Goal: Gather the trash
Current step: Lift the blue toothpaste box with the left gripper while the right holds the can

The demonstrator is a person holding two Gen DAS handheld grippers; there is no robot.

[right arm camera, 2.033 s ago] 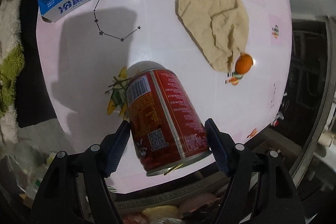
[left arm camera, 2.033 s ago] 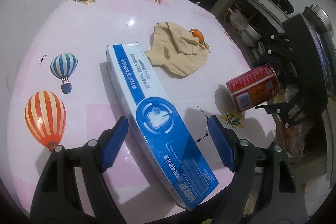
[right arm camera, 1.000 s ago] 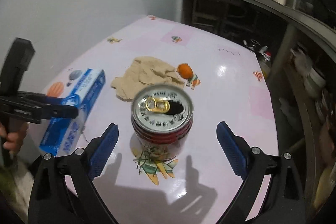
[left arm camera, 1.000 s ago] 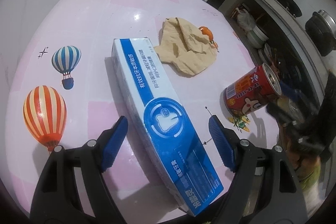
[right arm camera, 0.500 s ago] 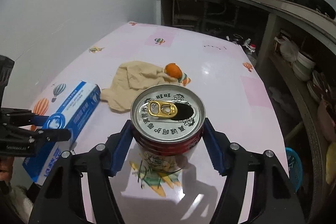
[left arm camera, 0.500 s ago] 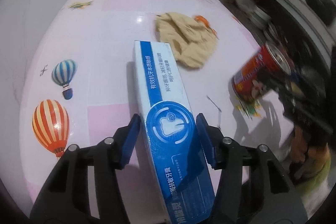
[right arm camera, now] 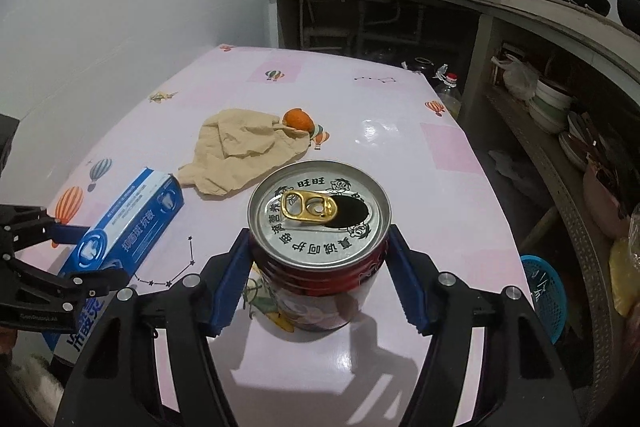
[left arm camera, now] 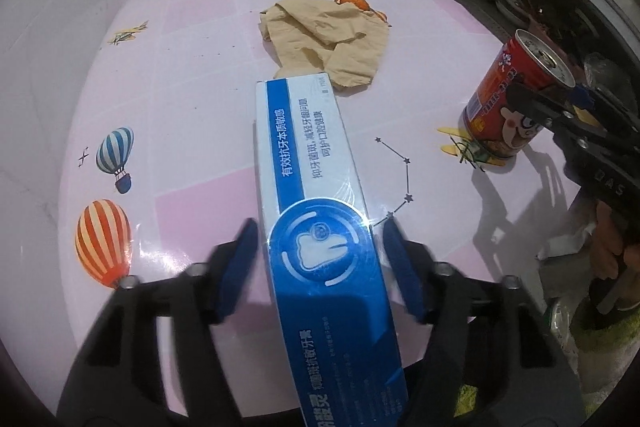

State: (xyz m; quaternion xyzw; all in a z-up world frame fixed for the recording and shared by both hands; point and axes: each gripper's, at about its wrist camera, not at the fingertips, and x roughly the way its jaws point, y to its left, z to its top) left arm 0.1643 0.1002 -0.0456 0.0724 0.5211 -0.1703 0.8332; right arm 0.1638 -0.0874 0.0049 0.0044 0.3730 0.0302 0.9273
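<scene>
The right hand-held gripper (right arm camera: pixel 318 273) apparently clamps the upright red can (right arm camera: pixel 320 255) on the pink table (right arm camera: pixel 400 163).

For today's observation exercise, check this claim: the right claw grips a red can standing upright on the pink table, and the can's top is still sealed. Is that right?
Not quite. The right claw does grip the red can, upright on the pink table, but the can is already opened: the right wrist view shows its gold pull tab lifted beside a dark open hole.

A long blue-and-white toothpaste box (left arm camera: pixel 316 187) is seen lying flat on the pink table. An opened red can (right arm camera: pixel 320 239) is stood upright near it, while a crumpled beige paper (right arm camera: pixel 240 155) is spread beyond both, touching a small orange (right arm camera: pixel 298 119).
</scene>
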